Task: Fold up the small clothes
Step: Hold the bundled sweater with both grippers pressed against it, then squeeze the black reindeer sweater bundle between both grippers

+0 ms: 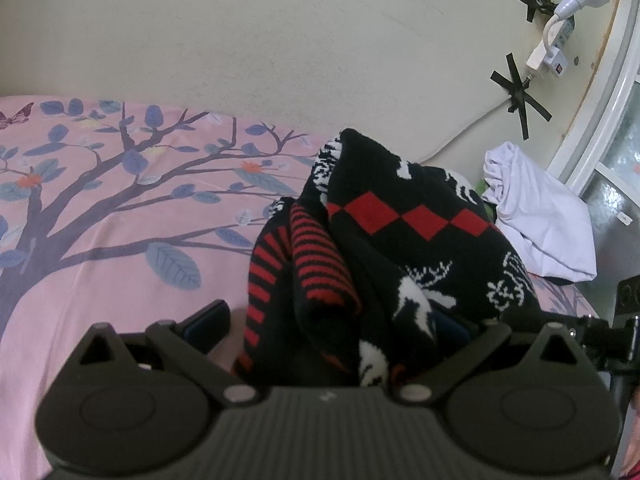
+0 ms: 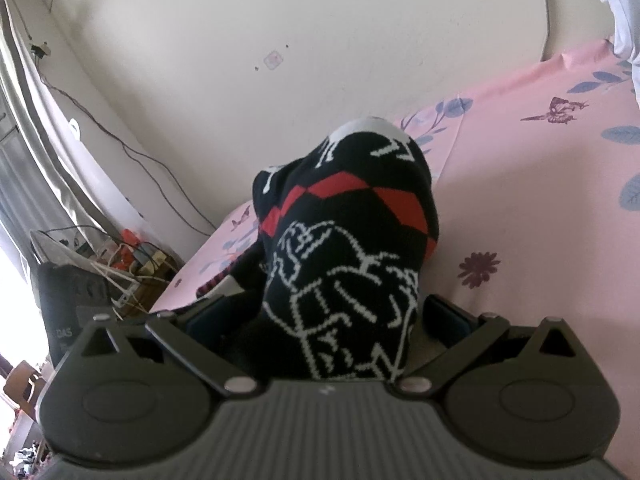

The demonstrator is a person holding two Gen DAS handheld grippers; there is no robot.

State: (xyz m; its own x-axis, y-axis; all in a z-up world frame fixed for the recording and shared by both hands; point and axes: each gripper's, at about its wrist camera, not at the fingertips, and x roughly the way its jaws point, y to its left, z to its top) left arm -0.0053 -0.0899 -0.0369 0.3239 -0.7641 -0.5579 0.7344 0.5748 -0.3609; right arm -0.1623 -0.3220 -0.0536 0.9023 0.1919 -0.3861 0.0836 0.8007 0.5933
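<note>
A small black knitted sweater (image 1: 384, 248) with red diamonds, red stripes and white figures lies bunched on the pink bed sheet (image 1: 120, 288). My left gripper (image 1: 332, 328) stands wide open, with the sweater heaped between its fingers; the right finger is hidden under cloth. In the right wrist view the same sweater (image 2: 352, 240) rises in a hump between the fingers of my right gripper (image 2: 324, 320). The jaws sit apart with the thick cloth filling the gap; I cannot tell whether they pinch it.
A crumpled white garment (image 1: 536, 216) lies on the bed beyond the sweater to the right. The wall (image 1: 320, 48) runs along the bed's far edge, with a taped power strip (image 1: 552, 44). A cluttered stand with cables (image 2: 128, 264) is off the bed's end.
</note>
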